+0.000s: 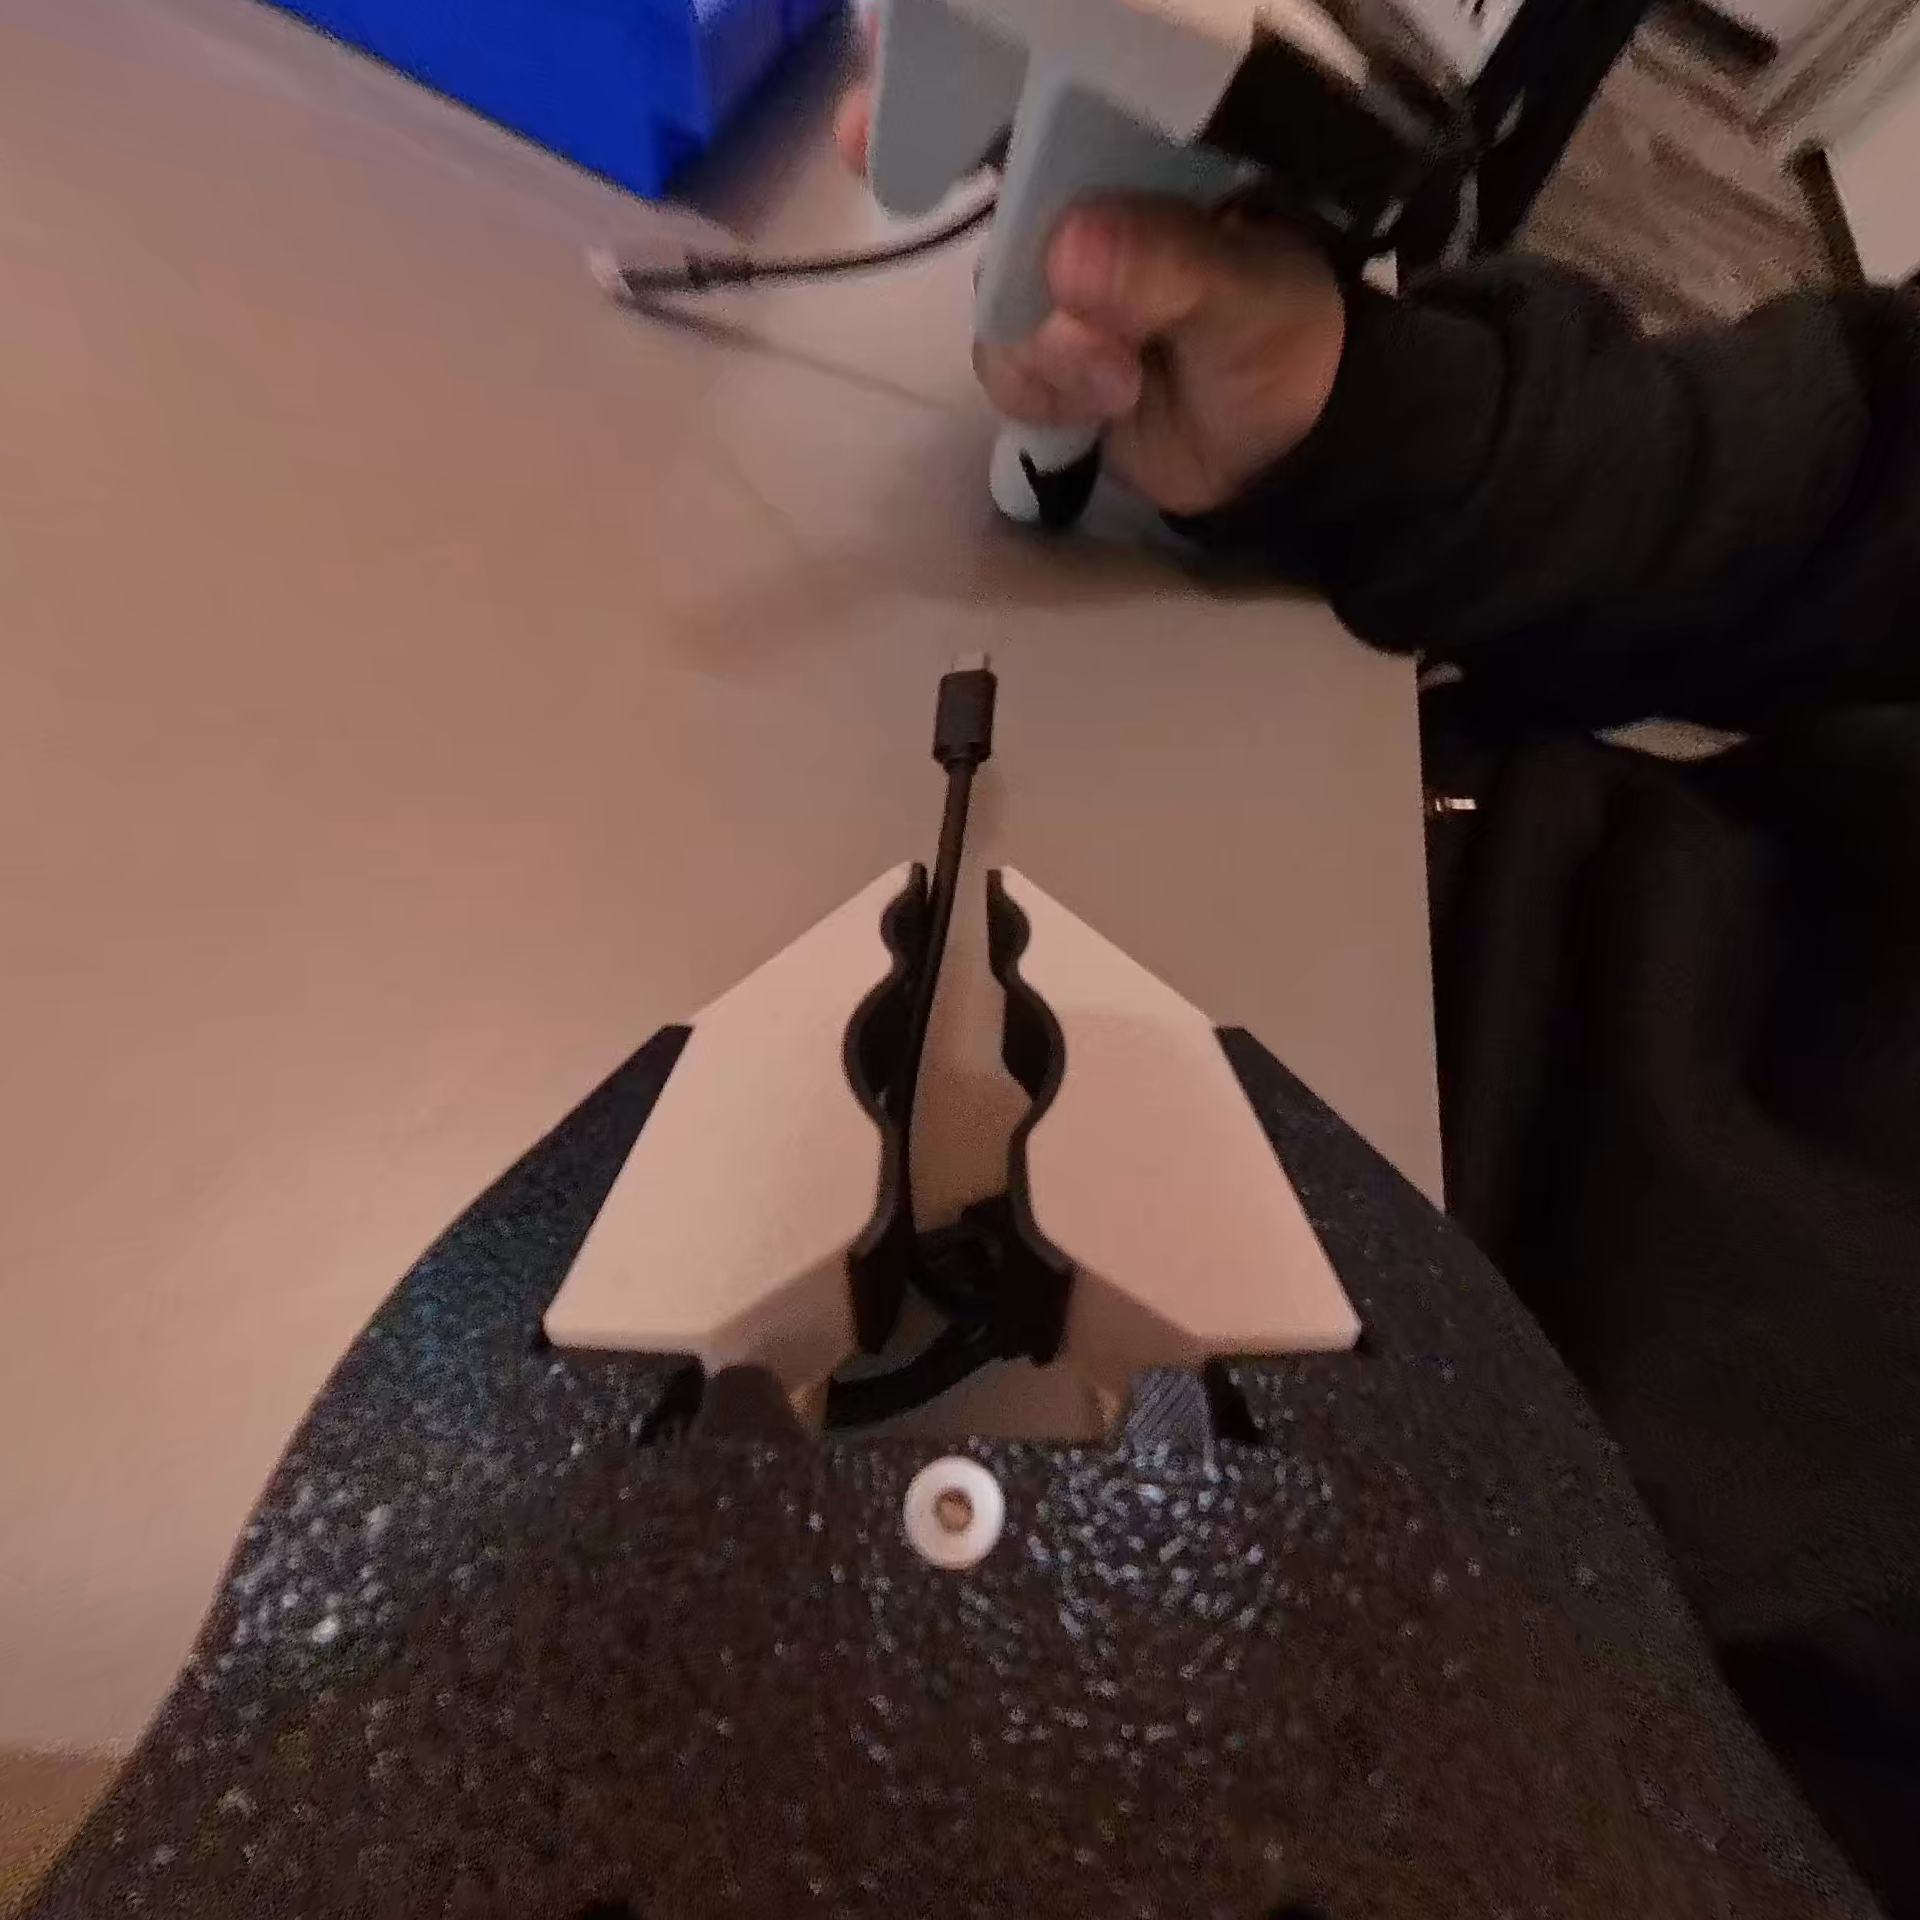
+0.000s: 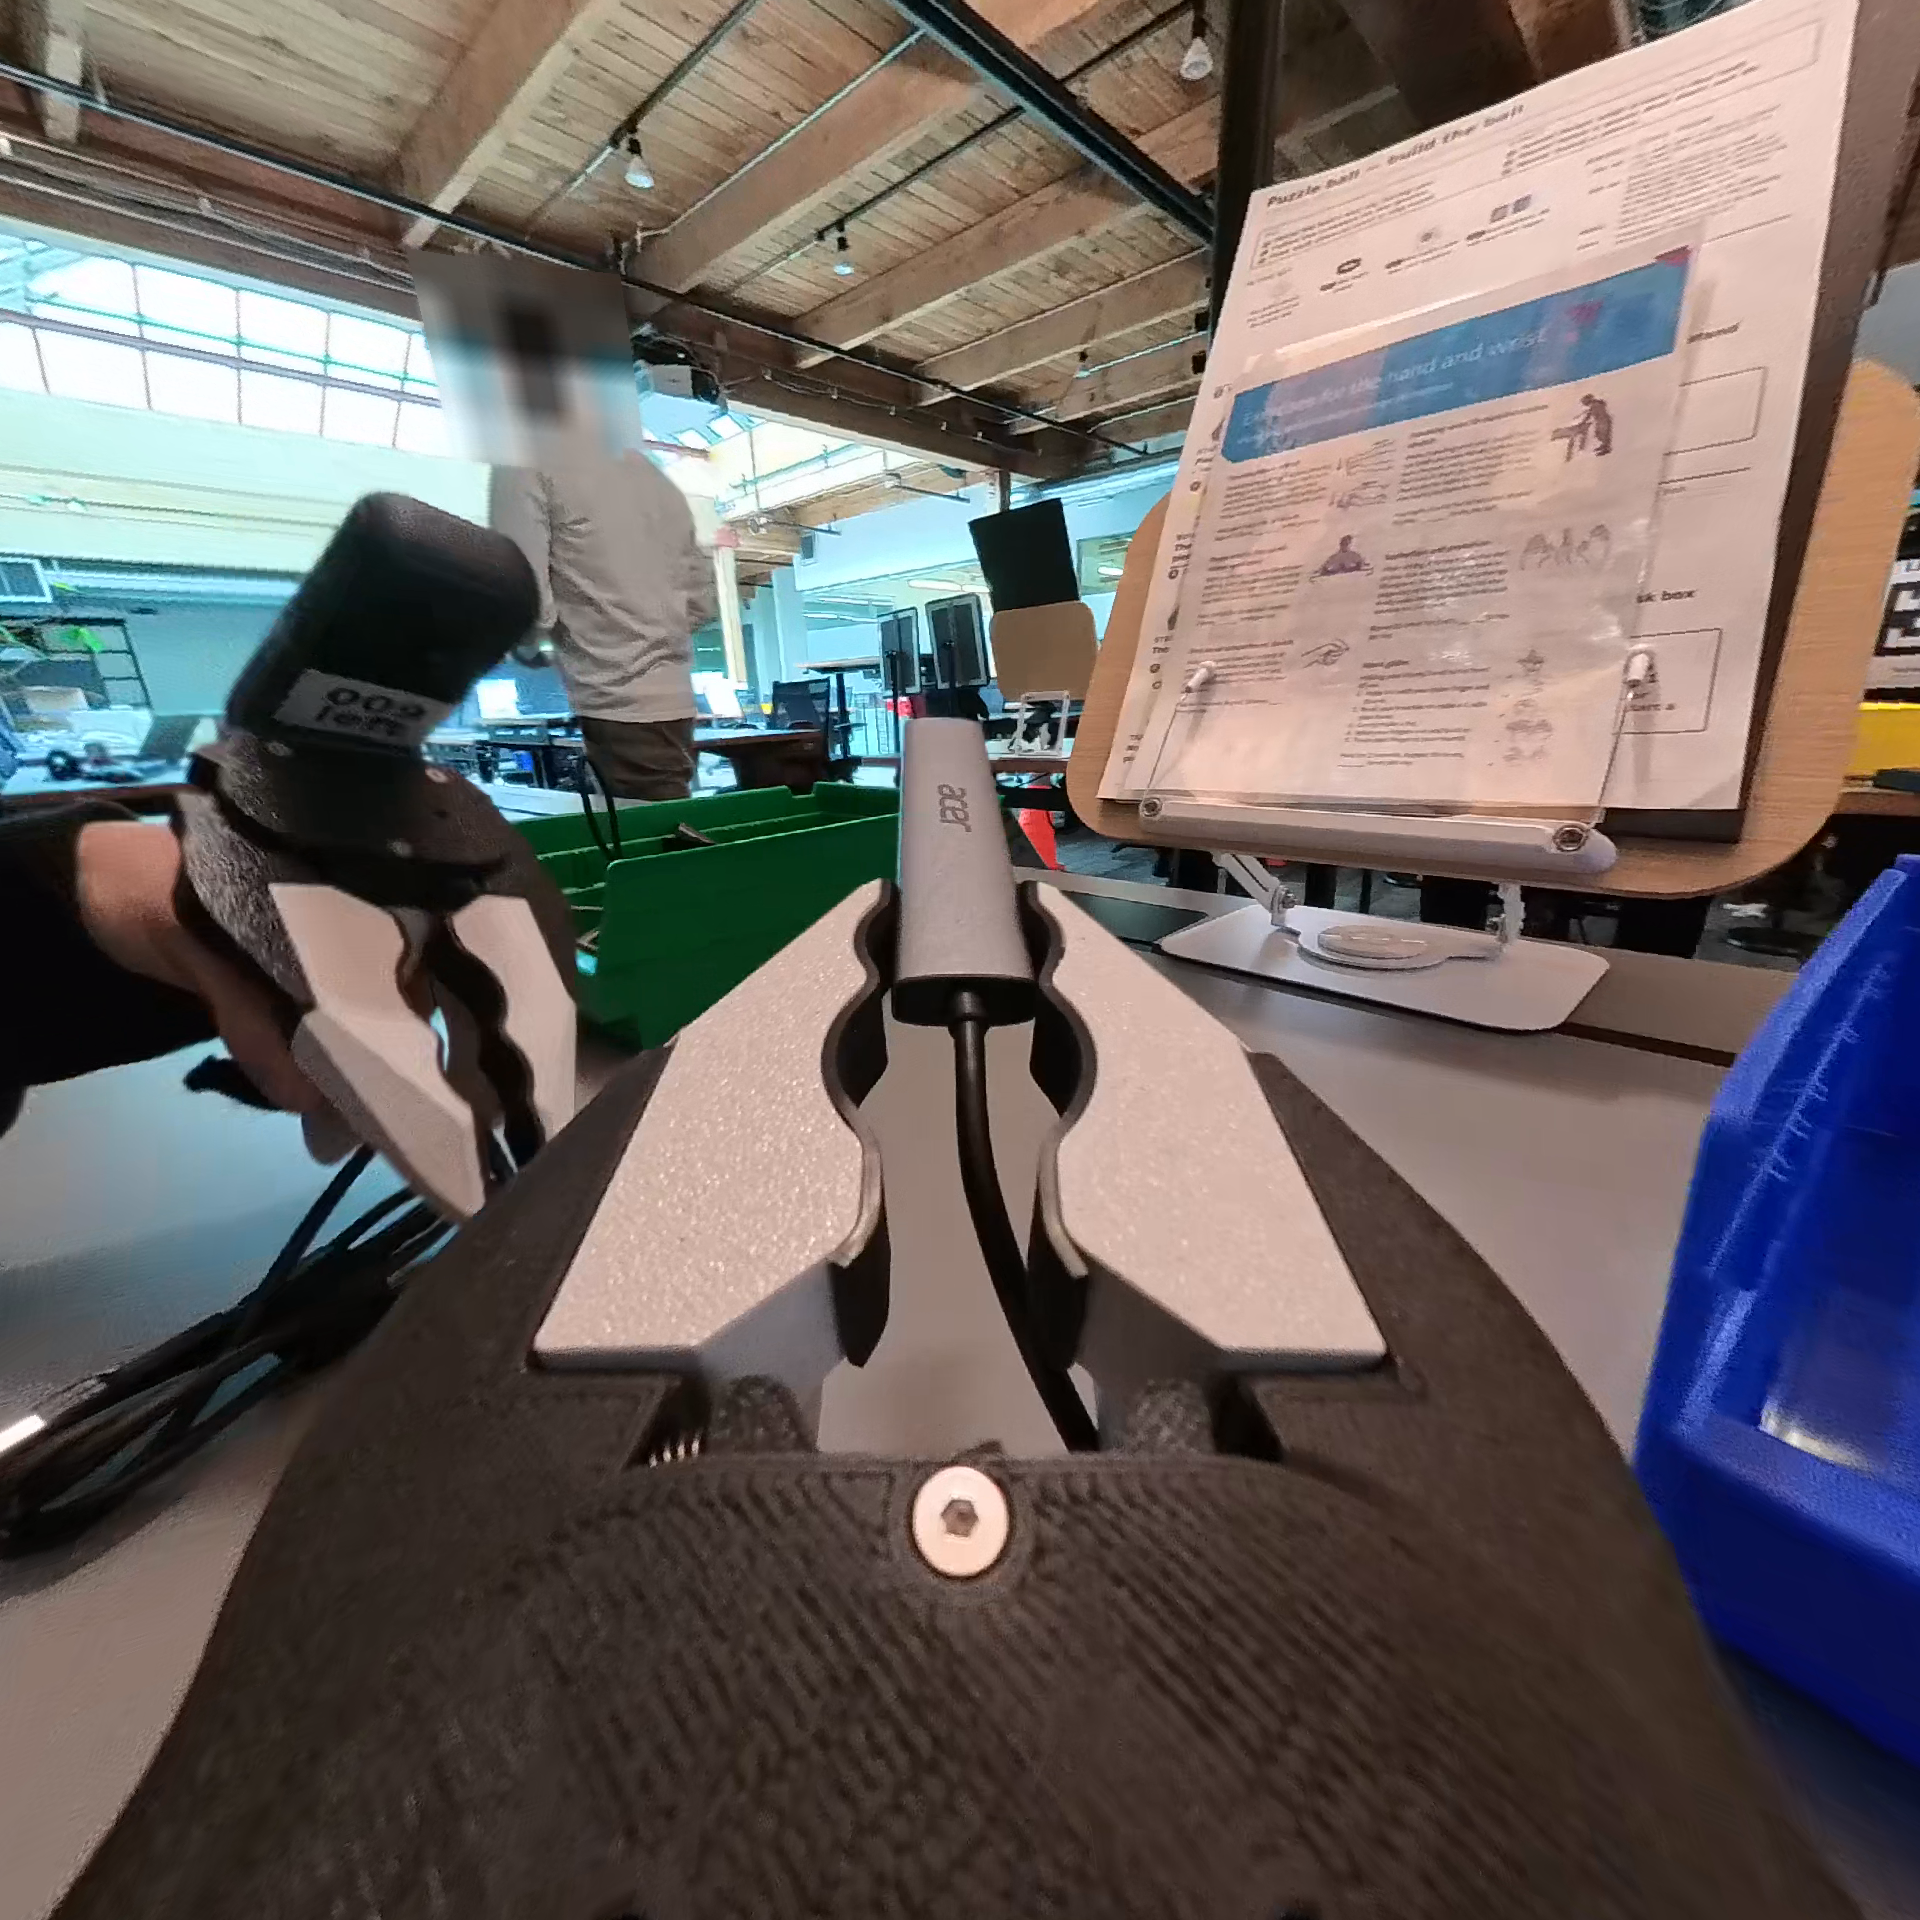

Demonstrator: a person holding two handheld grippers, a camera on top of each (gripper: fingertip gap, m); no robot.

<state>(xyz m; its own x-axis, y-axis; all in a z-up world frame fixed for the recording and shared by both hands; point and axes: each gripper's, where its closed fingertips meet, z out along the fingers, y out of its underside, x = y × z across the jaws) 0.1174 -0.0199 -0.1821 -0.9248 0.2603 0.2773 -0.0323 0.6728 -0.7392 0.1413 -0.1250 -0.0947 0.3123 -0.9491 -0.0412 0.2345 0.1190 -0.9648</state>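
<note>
The left hand-held gripper (image 1: 951, 883) is nearly closed, pinching a thin black cable (image 1: 951, 831) just behind its plug (image 1: 966, 717), above the desk (image 1: 364, 727). The right hand-held gripper (image 2: 961, 904) clamps a slim grey adapter (image 2: 951, 831) near its cable end. The cable looks light and floppy, the adapter rigid, smooth and possibly slippery. A blue bin (image 2: 1787, 1195) sits just beside.

- The blue bin (image 1: 582, 83) is motion-blurred and cut off by the top edge in the left wrist view.
- The right gripper's handle and the hand (image 1: 1174, 353) on it are smeared.
- The black cable (image 2: 997, 1195) disappears behind the right gripper's base.
- A mosaic patch covers the standing person's (image 2: 613, 592) head.
</note>
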